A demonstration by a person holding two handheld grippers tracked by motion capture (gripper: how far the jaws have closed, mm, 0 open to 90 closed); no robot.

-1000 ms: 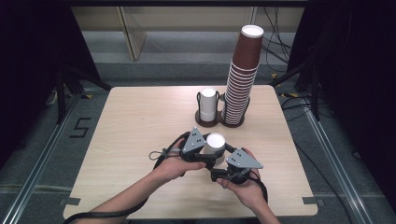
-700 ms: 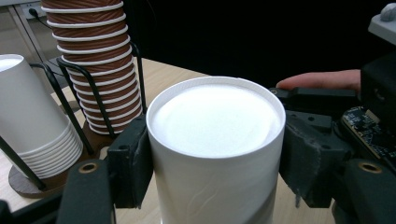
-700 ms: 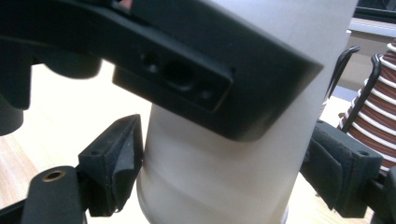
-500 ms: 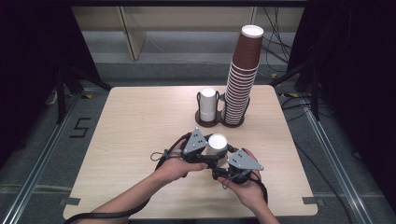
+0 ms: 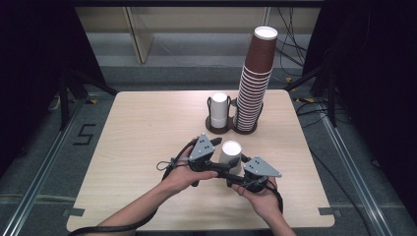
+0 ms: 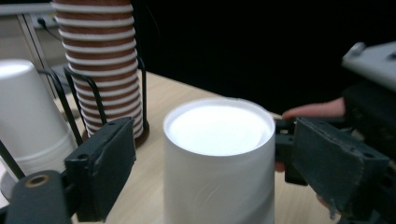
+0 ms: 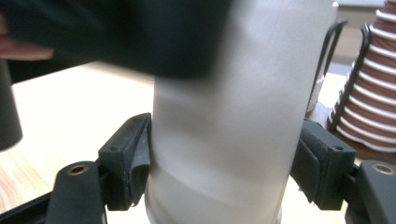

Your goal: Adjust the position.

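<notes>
Both grippers at white cup [image 5: 230,156]; R gripper [image 7: 219,163] clamps it.

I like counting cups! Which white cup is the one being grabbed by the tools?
The upside-down white cup near the hands, between the two tools. The right tool squeezes its sides. The other white cup sits in the wire holder beside the brown stack.

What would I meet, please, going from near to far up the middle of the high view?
Person's hands with the left gripper and right gripper → upside-down white cup between them → white cups in the wire holder → tall brown cup stack beside it.
</notes>
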